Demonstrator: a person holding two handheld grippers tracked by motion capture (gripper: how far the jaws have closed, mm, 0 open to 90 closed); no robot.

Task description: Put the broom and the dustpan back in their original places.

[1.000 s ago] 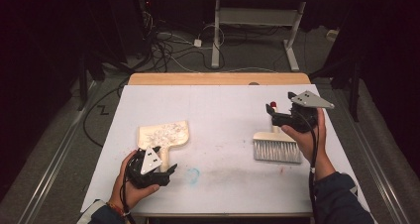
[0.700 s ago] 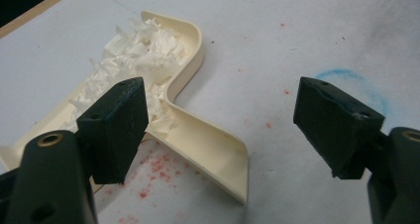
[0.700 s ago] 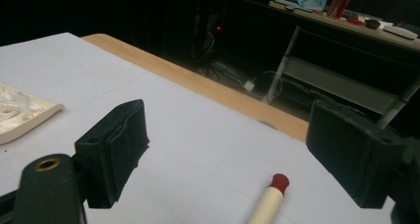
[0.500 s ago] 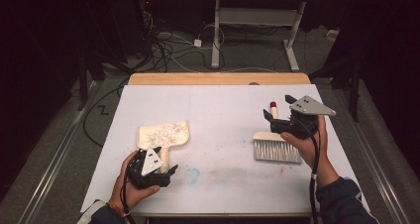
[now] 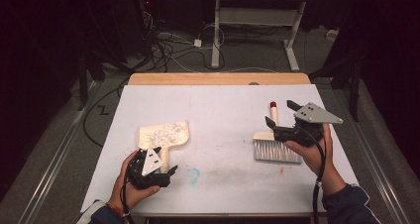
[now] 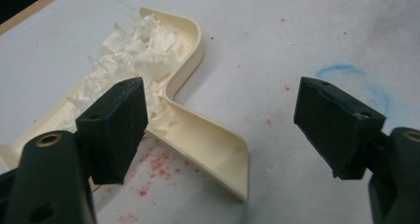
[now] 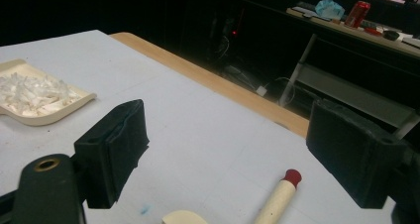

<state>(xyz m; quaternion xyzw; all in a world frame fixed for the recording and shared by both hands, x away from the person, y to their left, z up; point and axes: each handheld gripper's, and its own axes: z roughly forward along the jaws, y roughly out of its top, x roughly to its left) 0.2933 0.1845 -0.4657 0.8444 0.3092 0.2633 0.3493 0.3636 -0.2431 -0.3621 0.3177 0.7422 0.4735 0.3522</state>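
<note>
Two grippers are at work over the white table (image 5: 218,110), each held in one of the person's hands. The left gripper (image 5: 166,173) sits low near the table's front edge, just beside the handle end of a cream dustpan (image 5: 163,135); in the left gripper view its jaws stand wide apart with nothing between them, and the dustpan (image 6: 198,135) lies just ahead of them, its pan heaped with white shreds (image 6: 133,55). A faint blue ring (image 6: 354,80) is drawn on the table near the far jaw. The right gripper (image 5: 280,119) is above a hand brush (image 5: 275,147), whose red-tipped handle (image 7: 277,199) points away from the person. Its jaws are also spread and hold nothing; whether they touch the brush is hard to tell, though it looks lifted clear.
</note>
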